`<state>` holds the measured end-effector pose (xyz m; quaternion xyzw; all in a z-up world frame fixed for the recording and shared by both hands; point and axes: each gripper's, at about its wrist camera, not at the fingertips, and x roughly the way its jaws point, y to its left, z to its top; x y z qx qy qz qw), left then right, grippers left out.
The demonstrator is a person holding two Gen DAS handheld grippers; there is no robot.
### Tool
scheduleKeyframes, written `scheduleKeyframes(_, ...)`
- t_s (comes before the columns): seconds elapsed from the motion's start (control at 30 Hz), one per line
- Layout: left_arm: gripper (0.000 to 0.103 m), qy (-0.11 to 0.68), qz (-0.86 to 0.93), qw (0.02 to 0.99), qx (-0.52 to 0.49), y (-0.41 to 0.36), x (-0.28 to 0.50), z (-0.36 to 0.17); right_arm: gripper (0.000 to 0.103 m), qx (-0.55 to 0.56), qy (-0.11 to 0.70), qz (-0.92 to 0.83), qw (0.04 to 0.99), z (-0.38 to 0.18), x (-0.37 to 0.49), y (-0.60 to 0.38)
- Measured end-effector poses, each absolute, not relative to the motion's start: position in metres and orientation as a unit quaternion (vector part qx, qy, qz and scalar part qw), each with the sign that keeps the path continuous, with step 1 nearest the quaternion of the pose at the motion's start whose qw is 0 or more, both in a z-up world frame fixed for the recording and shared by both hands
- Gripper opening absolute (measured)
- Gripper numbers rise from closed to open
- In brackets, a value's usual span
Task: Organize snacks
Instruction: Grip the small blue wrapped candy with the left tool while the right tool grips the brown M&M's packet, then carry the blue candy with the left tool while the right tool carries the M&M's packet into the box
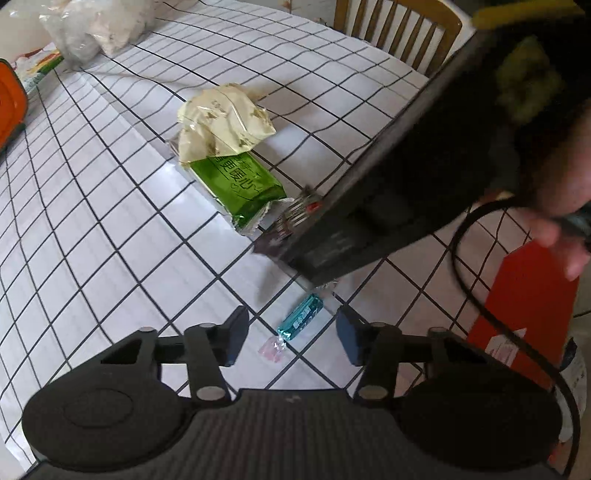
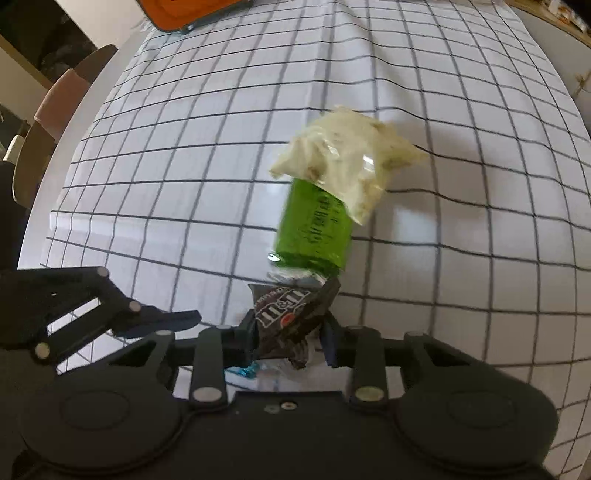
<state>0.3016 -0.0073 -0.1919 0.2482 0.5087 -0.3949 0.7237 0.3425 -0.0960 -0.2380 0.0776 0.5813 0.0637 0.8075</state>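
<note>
My right gripper point(image 2: 286, 341) is clamped on a dark brown M&M's packet point(image 2: 291, 317), the crumpled wrapper pinched between both pads and standing up out of them just above the tablecloth point(image 2: 184, 147). My left gripper point(image 1: 291, 338) hangs with its jaws apart and nothing between them; below the gap lies a small teal candy point(image 1: 301, 316) with a clear twisted end, flat on the cloth and nearer my right-hand pad. A sliver of that same teal shows under my right gripper's left finger in the right wrist view. Just beyond the M&M's packet lies a green snack bar point(image 2: 314, 229), its near sealed end almost touching the brown wrapper. A cream crinkled packet point(image 2: 347, 162) rests on top of the bar's far end, covering it. From the left wrist camera the body of the right gripper crosses the upper right as a dark, blurred slab, with the hand point(image 1: 565, 206) that holds it behind. Farther out, an orange container point(image 1: 11, 107) sits at the cloth's far left edge, clear plastic bags point(image 1: 99, 26) lie past it, a wooden chair point(image 1: 402, 29) stands behind the table, and a red box point(image 1: 524, 306) is at my right.
</note>
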Motion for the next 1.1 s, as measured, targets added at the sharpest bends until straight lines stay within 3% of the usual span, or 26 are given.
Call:
scheduleKeyframes(0.2, 0.035, 0.507, -0.399, 0.718, 0.26, -0.014, 0.299, -0.2, 0.033, 0.095, 0.588, 0.051, 0.802, -0.238, 0.327, -0.122)
scheduleKeyframes(0.33, 0.012, 0.499, -0.393, 0.725, 0.267, -0.013, 0.298, -0.201, 0.033, 0.094, 0.585, 0.049, 0.804, -0.235, 0.32, -0.121)
scheduleKeyframes(1.1, 0.011, 0.467, -0.274, 0.822, 0.176, 0.03, 0.298, -0.131, 0.033, 0.123, 0.521, 0.065, 0.842, -0.168, 0.265, -0.148)
